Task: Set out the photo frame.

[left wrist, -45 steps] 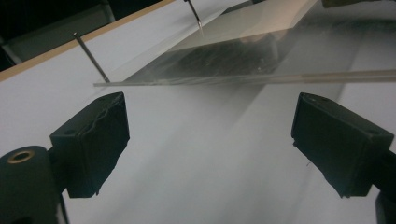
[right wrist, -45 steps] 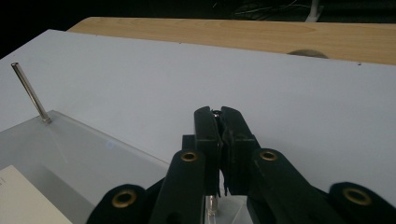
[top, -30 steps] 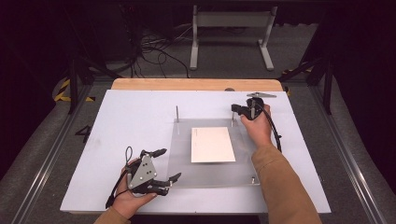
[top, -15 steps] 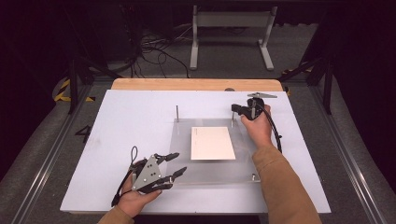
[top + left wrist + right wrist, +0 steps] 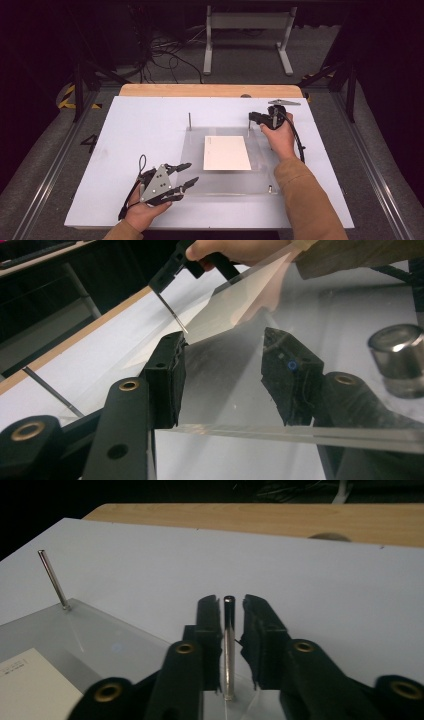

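High view shows a white board (image 5: 150, 130) on the wood-edged bench (image 5: 210, 90), with grey carpet, cables and a metal stand (image 5: 247, 35) behind. A clear acrylic plate (image 5: 225, 185) lies on the board, carrying a white card (image 5: 226, 153) and upright pins. The left hand-held gripper (image 5: 189, 175) has just been closing; its jaws straddle the plate's near corner, though contact seems uncertain. The right hand-held gripper (image 5: 231, 611) has just been opening, its jaws flanking the far right pin (image 5: 229, 645) with slim gaps.
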Available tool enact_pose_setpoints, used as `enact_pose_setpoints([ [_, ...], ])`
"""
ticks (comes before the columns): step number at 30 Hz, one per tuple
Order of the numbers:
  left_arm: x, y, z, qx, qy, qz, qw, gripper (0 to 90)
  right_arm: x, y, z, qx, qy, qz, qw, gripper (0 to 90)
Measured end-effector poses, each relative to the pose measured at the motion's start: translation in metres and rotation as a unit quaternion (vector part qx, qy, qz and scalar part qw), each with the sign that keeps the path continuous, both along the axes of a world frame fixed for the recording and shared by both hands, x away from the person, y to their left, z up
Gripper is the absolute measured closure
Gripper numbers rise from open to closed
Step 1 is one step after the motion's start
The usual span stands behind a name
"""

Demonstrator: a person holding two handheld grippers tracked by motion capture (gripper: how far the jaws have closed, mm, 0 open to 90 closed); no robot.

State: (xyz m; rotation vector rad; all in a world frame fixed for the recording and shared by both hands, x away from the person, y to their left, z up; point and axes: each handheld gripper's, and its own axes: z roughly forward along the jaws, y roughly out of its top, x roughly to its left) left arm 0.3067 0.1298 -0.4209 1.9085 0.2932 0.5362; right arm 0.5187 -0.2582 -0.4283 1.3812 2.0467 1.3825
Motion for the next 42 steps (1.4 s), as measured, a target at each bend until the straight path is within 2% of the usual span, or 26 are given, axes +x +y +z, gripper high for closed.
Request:
enact_pose_setpoints([
  [3, 0.000, 0.000, 0.001, -0.002, 0.001, 0.001, 1.0000, 51.9, -0.011, -0.008, 0.010, -0.001, -0.032, 0.004, 0.9995, 63.3],
  [4, 0.000, 0.000, 0.001, -0.002, 0.001, 0.001, 1.0000, 51.9, -0.011, -0.008, 0.010, -0.001, -0.032, 0.004, 0.9995, 63.3],
  [6, 0.001, 0.000, 0.003, -0.001, 0.003, 0.000, 1.0000, 51.9, -0.022, -0.014, 0.017, -0.005, -0.060, 0.019, 0.9980, 55.6],
  [9, 0.003, 0.000, 0.005, -0.003, 0.005, 0.000, 1.0000, 52.0, -0.039, -0.017, 0.024, 0.008, -0.073, 0.038, 0.9966, 49.9],
  [14, 0.004, 0.000, 0.008, 0.000, 0.012, -0.002, 0.9999, 52.0, -0.070, -0.022, 0.039, 0.026, -0.105, 0.069, 0.9917, 46.7],
  [18, 0.005, 0.000, 0.010, 0.000, 0.015, -0.001, 0.9999, 52.0, -0.096, -0.027, 0.051, 0.016, -0.131, 0.090, 0.9872, 42.4],
  [23, 0.006, 0.000, 0.013, 0.001, 0.016, 0.000, 0.9999, 52.4, -0.123, -0.036, 0.054, 0.009, -0.142, 0.101, 0.9847, 36.4],
  [27, 0.007, 0.001, 0.016, 0.003, 0.020, 0.001, 0.9998, 52.5, -0.141, -0.043, 0.053, -0.006, -0.151, 0.100, 0.9834, 36.3],
  [32, 0.007, 0.001, 0.017, 0.002, 0.025, 0.002, 0.9997, 52.5, -0.162, -0.052, 0.058, -0.020, -0.171, 0.109, 0.9789, 36.0],
  [34, 0.008, 0.001, 0.019, 0.002, 0.026, 0.000, 0.9997, 52.5, -0.174, -0.057, 0.060, -0.031, -0.165, 0.112, 0.9793, 30.6],
  [36, 0.008, 0.002, 0.019, 0.003, 0.026, 0.000, 0.9997, 52.5, -0.180, -0.061, 0.060, -0.040, -0.158, 0.117, 0.9796, 29.6],
  [38, 0.008, 0.003, 0.019, 0.002, 0.027, 0.001, 0.9996, 52.5, -0.188, -0.065, 0.058, -0.054, -0.155, 0.127, 0.9783, 28.7],
  [42, 0.008, 0.003, 0.020, 0.001, 0.027, 0.001, 0.9996, 52.5, -0.200, -0.068, 0.050, -0.066, -0.151, 0.144, 0.9757, 27.0],
])
